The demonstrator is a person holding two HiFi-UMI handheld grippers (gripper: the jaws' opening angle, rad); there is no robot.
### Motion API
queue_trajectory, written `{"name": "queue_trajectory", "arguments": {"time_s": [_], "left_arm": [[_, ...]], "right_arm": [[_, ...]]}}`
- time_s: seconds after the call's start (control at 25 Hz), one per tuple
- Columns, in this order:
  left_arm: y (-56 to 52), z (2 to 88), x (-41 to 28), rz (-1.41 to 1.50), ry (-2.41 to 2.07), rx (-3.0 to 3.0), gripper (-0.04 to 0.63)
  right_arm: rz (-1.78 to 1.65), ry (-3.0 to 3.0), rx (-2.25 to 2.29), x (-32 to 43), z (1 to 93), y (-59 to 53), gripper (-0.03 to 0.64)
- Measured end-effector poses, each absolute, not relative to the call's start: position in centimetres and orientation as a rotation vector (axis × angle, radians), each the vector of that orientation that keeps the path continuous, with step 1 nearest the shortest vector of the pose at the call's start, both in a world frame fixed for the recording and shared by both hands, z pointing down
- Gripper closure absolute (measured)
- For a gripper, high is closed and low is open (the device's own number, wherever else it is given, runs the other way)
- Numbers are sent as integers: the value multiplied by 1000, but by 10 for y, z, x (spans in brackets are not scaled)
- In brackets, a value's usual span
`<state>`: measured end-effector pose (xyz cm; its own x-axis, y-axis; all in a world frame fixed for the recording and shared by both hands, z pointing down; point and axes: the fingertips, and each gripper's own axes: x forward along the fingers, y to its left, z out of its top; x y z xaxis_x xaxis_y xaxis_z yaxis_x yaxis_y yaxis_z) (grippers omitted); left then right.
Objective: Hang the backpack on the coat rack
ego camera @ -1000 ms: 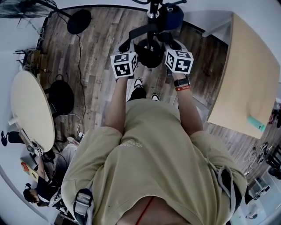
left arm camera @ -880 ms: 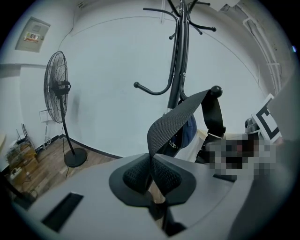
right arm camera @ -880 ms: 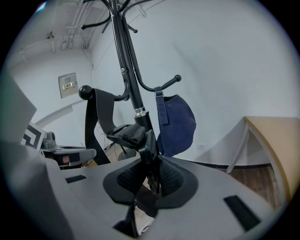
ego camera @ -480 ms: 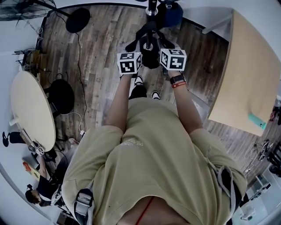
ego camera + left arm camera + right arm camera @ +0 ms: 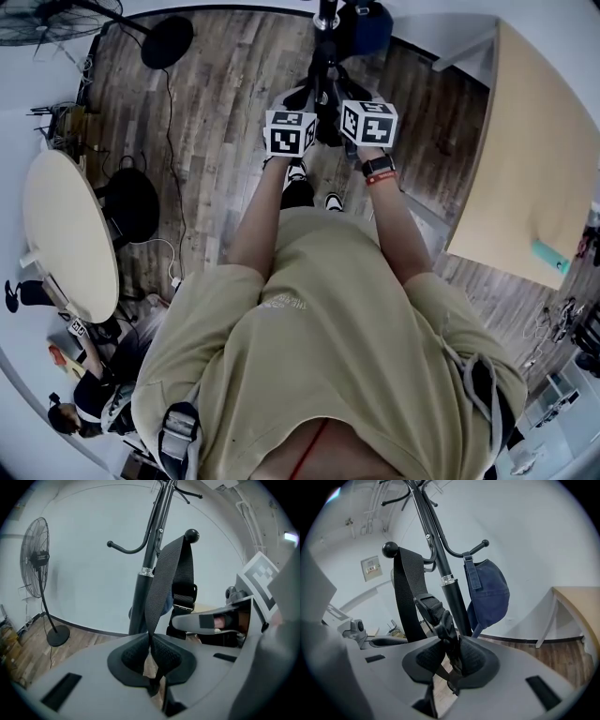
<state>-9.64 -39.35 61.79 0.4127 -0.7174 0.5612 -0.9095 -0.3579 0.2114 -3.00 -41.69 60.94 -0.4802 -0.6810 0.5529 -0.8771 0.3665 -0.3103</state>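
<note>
The left gripper point(image 5: 151, 657) has its jaws pinched on the black webbing backpack strap point(image 5: 171, 569). The strap climbs toward one o'clock and drapes over a ball-tipped hook point(image 5: 191, 536) of the black metal coat rack point(image 5: 149, 562). The right gripper point(image 5: 451, 660) has just been opening its jaws, which seem to stand loose around the strap's buckled stretch, with a navy cloth cap point(image 5: 490, 592) hanging at one o'clock.

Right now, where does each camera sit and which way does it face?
Head view: on the person's head, facing steeply down at floor and coat rack; shirt and forearms show.
Left gripper view: on the left tool, facing up the coat rack; jaws pinch the strap.
Right gripper view: on the right tool, likewise; jaws just opening, buckle between them.
Gripper views share: strap over hook.
</note>
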Motion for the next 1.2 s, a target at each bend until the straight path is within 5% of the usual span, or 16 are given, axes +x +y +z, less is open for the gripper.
{"name": "queue_trajectory", "arguments": {"time_s": [1.2], "left_arm": [[-331,516,-101,325,-1579,2332,560]], "right_arm": [[698,-2392,1524,33,540,-348,547]]}}
